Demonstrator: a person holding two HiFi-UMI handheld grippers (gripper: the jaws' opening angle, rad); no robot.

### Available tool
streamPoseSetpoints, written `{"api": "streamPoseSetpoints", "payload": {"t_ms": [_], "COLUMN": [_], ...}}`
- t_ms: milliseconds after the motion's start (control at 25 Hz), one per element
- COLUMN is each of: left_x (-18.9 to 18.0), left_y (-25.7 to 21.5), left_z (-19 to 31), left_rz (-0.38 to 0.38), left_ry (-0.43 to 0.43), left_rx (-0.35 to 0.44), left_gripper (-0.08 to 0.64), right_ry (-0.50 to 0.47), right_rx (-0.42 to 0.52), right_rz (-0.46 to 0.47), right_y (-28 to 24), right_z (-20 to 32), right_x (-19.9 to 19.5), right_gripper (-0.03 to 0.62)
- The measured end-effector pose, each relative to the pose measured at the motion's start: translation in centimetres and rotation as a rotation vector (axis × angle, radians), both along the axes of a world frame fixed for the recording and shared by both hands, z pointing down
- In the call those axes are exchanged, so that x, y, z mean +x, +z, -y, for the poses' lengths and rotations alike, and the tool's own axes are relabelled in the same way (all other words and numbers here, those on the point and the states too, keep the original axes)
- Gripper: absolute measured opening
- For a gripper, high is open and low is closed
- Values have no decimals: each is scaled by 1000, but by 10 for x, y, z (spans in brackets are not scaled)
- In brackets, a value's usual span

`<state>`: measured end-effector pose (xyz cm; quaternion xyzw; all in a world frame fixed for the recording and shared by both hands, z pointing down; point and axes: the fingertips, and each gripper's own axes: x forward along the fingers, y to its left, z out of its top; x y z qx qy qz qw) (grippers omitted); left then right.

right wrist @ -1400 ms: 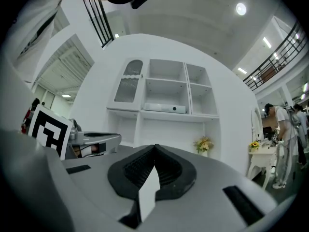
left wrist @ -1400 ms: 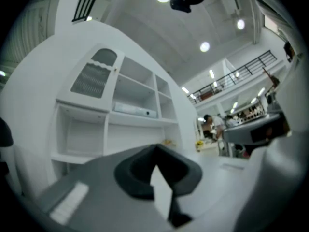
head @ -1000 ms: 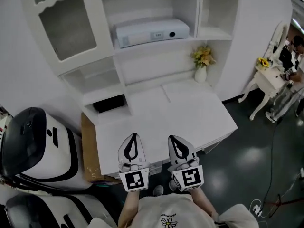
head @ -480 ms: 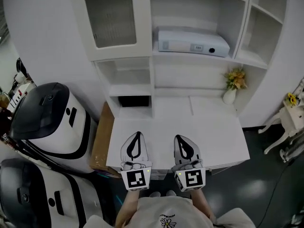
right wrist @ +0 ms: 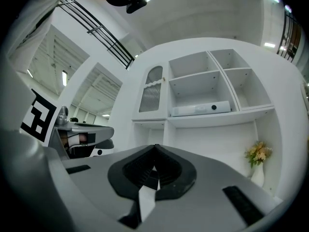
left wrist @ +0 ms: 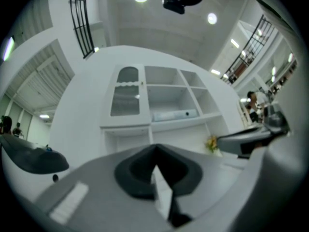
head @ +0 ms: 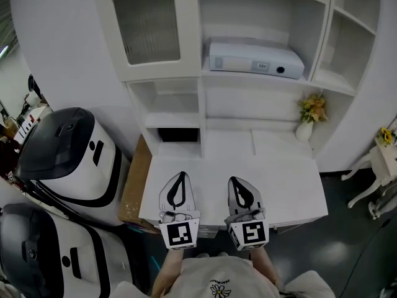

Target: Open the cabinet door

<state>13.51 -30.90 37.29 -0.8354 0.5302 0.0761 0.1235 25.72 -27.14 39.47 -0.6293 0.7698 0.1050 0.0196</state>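
- The white cabinet (head: pixel 260 98) now sits pretty much square-on in the head view. A second ago it was tilted and off to the left.
- The desk top (head: pixel 285 179) is bare between the grippers and the cabinet, and its front edge is right under the grippers. There's open dark floor (head: pixel 347 241) on the right.
- Two rounded white machines (head: pixel 68 154) crowd the left side, beside a brown board (head: pixel 132 188) along the desk's left edge. More of them shows now than before.
- The cabinet door (head: pixel 152 27), with its ribbed pane, is closed in the upper-left bay, well apart from both grippers.
- The left gripper (head: pixel 180 179) and right gripper (head: pixel 238 182) both have their jaws pressed together on nothing. They're side by side over the desk's front, same spot in frame as before.
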Motion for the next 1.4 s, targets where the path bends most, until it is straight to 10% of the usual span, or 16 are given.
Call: {"api": "streamPoseSetpoints", "payload": {"t_ms": [480, 920, 1400], "left_x": [-12, -34, -61], "left_y": [-31, -44, -20], "left_z": [21, 45, 52], "left_rz": [-5, 52, 66], "left_ry": [-41, -87, -141], "left_rx": [22, 37, -41], "left_gripper": [6, 6, 6], "right_ry": [-96, -157, -78], "right_rx": [214, 621, 767], "right_rz": [-99, -422, -666], "right_y": [-100, -303, -432], "right_z": [50, 109, 203], "right_x": [-3, -42, -67], "right_gripper": [0, 69, 152]}}
